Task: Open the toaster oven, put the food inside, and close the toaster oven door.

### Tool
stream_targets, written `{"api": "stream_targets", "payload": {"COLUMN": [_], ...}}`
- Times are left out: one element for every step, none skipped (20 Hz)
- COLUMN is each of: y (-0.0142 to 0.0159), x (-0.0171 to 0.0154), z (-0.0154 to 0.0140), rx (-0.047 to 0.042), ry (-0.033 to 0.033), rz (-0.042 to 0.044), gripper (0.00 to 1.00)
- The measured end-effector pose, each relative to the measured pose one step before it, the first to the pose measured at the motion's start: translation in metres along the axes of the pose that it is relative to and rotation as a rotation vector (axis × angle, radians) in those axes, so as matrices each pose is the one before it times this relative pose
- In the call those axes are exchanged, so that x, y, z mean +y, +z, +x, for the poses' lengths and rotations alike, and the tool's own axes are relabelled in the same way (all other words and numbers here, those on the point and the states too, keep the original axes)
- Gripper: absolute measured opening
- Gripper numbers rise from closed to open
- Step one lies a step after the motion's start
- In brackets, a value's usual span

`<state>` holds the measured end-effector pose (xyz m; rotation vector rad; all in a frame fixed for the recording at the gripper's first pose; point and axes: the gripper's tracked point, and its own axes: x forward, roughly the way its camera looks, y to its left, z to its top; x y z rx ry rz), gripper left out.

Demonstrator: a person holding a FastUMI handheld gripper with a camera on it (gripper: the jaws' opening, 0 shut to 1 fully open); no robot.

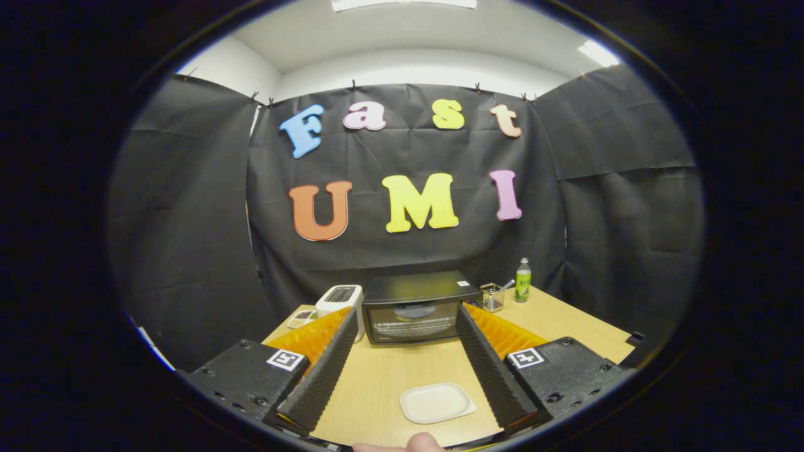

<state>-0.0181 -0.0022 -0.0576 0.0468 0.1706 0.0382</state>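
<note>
Partly, toaster oven [414, 307] behind open gripper [408, 317]

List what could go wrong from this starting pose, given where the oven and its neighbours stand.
1. The toaster oven is shut and stands close beside the white toaster; the open tool might knock the toaster while reaching for the door.
2. The white plate between the fingers looks empty, so the food may have to be found elsewhere.
3. The clear container and green bottle could tip if the swing goes wide.
</note>
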Motion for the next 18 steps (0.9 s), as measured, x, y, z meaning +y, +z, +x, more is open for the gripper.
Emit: {"api": "stream_targets", "payload": {"y": [-0.00054,0.00107,-0.00028,0.00007,-0.00039,0.0,0.00013,0.00077,0.00017,0.0007,-0.00075,0.00022,-0.00062,-0.00125,-0.00114,-0.0008,-0.00215,-0.00083], "x": [0.00286,0.00331,-0.00016,-0.00078,0.001,0.001,0.00198,0.00155,0.00134,0.0022,0.00169,0.00108,0.00039,-0.0008,-0.00025,-0.00025,-0.00186,-0.00137], "z": [-0.00057,0.00031,0.00193,0.00125,0.00005,0.00064,-0.00043,0.00081,0.00019,0.00031,0.00074,-0.00021,0.00061,0.00138,0.0005,-0.00029,0.00136,0.00153], "rx": [-0.00184,-0.00463,-0.00564,-0.00646,-0.00464,-0.00303,-0.00217,-0.00353,-0.00205,-0.00099,0.0003,-0.00003,0.00236,0.00596,0.0068,0.00508,0.00637,0.0061], "ry": [0.00534,0.00783,0.00172,-0.00807,-0.00751,-0.00591,-0.00379,-0.00222,-0.0009,0.0042,0.00419,0.00221,0.00039,-0.0001,-0.00069,-0.00081,-0.00118,-0.00051], "rz": [0.0001,-0.00017,-0.00371,-0.00973,-0.01359,-0.01457,-0.01218,-0.00628,-0.00126,-0.00138,-0.00136,-0.00113,0.00002,0.00319,0.00503,0.00663,0.0067,0.0063], "gripper": [1.0,1.0,1.0,1.0,1.0,1.0,1.0,1.0,1.0,1.0,1.0,1.0,1.0,1.0,1.0,1.0,1.0,1.0]}}
